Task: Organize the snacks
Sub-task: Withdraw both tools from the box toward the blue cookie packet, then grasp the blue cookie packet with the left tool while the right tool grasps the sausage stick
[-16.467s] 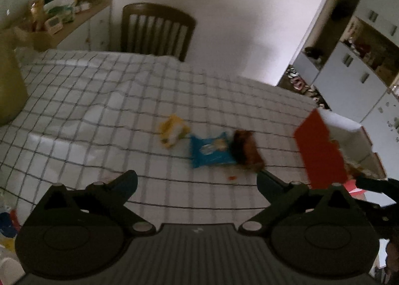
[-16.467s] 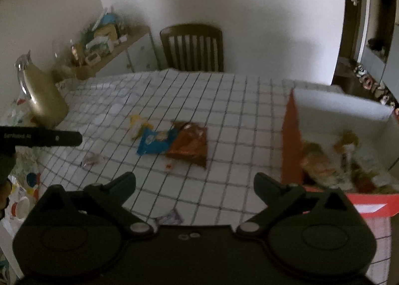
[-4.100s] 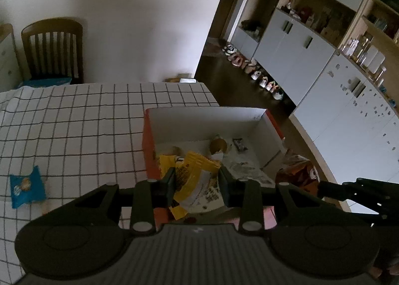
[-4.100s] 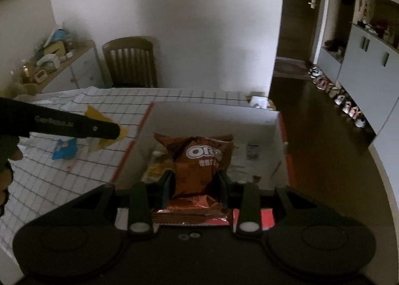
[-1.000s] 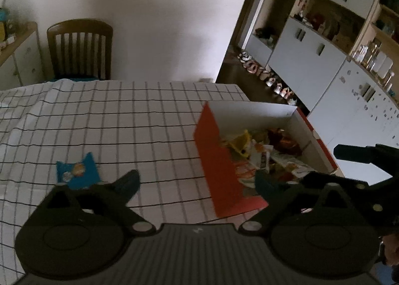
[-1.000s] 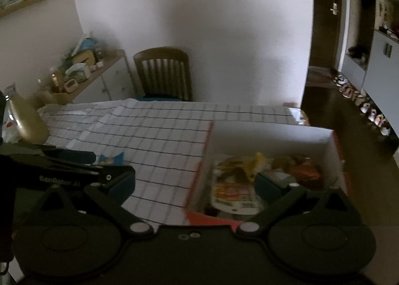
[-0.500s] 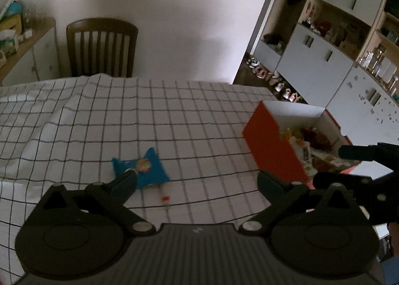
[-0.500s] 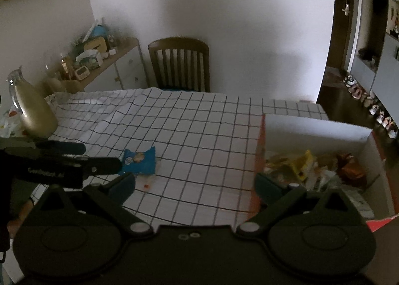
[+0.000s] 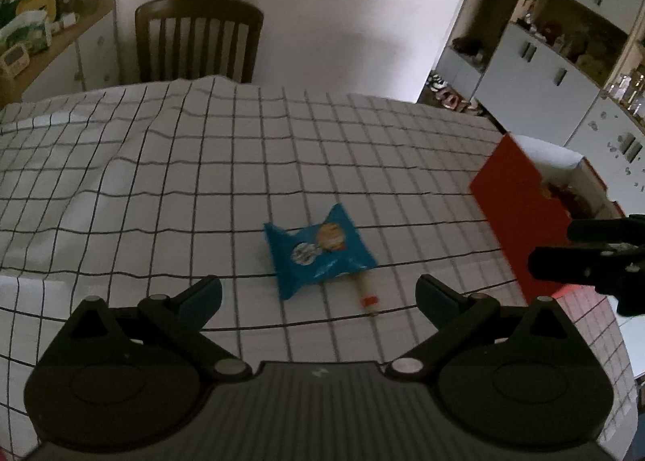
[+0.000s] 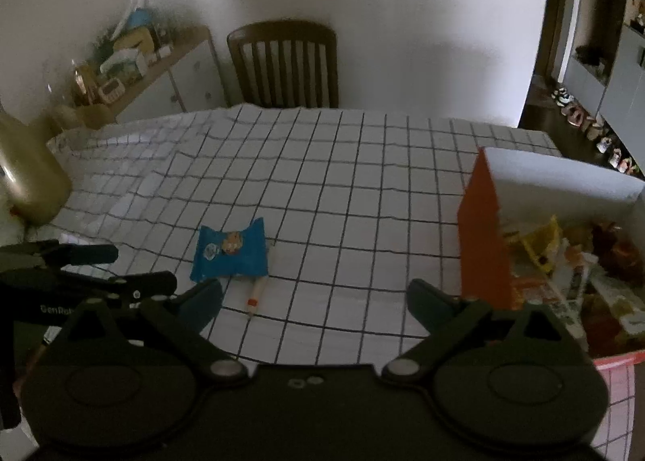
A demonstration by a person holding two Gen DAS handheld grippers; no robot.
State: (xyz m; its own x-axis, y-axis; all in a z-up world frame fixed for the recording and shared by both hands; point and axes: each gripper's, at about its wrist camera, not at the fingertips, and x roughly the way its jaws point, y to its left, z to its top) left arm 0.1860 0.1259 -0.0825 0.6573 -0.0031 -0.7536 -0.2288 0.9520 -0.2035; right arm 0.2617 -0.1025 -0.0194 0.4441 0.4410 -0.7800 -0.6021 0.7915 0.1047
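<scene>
While the orange box already holds several snacks, a blue cookie packet (plus small stick) remains on the checked surface; left claw wide, right claw wide, closing, both empty.

Bench cloth: white, thin black grid. Snack packet at centre frame: bright blue, with one white and one orange round print. Small stick at its lower edge: pale, with a red band. Box at right: orange-red outside, white inside; yellow and brown wrappers within. My tongs: black. Chair, upper frame: dark brown, slatted.
</scene>
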